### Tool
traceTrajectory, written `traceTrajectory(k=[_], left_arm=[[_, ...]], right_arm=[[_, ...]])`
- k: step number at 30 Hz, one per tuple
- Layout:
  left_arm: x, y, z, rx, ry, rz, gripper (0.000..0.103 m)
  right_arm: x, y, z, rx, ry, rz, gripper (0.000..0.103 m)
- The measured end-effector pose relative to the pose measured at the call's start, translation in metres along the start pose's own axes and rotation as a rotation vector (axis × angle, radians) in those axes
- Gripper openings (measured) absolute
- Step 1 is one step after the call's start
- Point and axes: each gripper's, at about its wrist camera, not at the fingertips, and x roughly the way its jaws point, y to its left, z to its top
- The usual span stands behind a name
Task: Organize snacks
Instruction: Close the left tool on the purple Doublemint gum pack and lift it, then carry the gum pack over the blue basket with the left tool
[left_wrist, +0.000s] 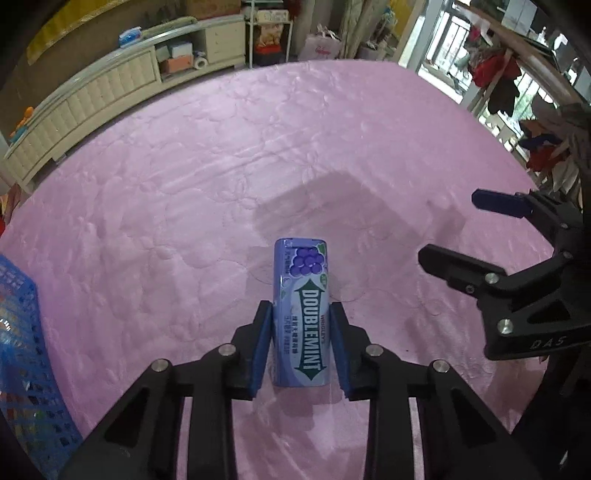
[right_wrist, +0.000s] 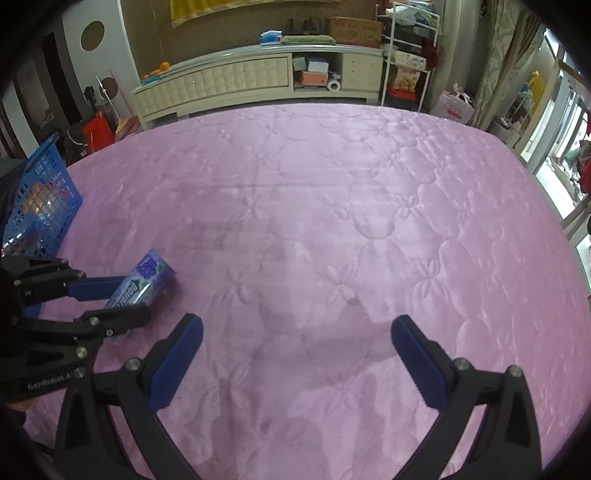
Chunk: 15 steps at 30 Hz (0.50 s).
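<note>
A purple Doublemint gum pack (left_wrist: 303, 314) lies lengthwise on the pink quilted cover (left_wrist: 258, 155). My left gripper (left_wrist: 300, 308) is shut on it, one blue pad against each long side of its near half. From the right wrist view the same pack (right_wrist: 147, 280) sits between the left gripper's fingers (right_wrist: 135, 297) at the left edge. My right gripper (right_wrist: 297, 332) hovers open over bare cover with nothing between its pads. It also shows at the right of the left wrist view as the right gripper (left_wrist: 461, 232), apart from the pack.
A blue mesh basket (left_wrist: 22, 332) holding colourful packets stands at the cover's left edge, also seen as the basket (right_wrist: 44, 199). A cream cabinet (right_wrist: 258, 77) runs along the far wall. Shelves and bags stand at the back right.
</note>
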Motion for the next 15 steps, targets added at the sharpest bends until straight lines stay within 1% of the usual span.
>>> traceTrajectory(k=[4, 9, 13, 15], left_arm=[[-0.031, -0.002, -0.005, -0.021, -0.040, 0.002, 0.028], [-0.076, -0.001, -0.012, -0.031, -0.115, 0.036, 0.028], [-0.117, 0.001, -0.024, -0.047, -0.168, 0.081, 0.028], [-0.141, 0.007, -0.031, -0.064, -0.209, 0.103, 0.028]], right_arm=[[-0.018, 0.011, 0.006, -0.012, -0.026, 0.010, 0.103], [-0.047, 0.034, 0.017, -0.063, -0.062, 0.034, 0.103], [-0.076, 0.057, 0.028, -0.094, -0.113, 0.043, 0.103], [-0.088, 0.067, 0.033, -0.109, -0.136, 0.047, 0.103]])
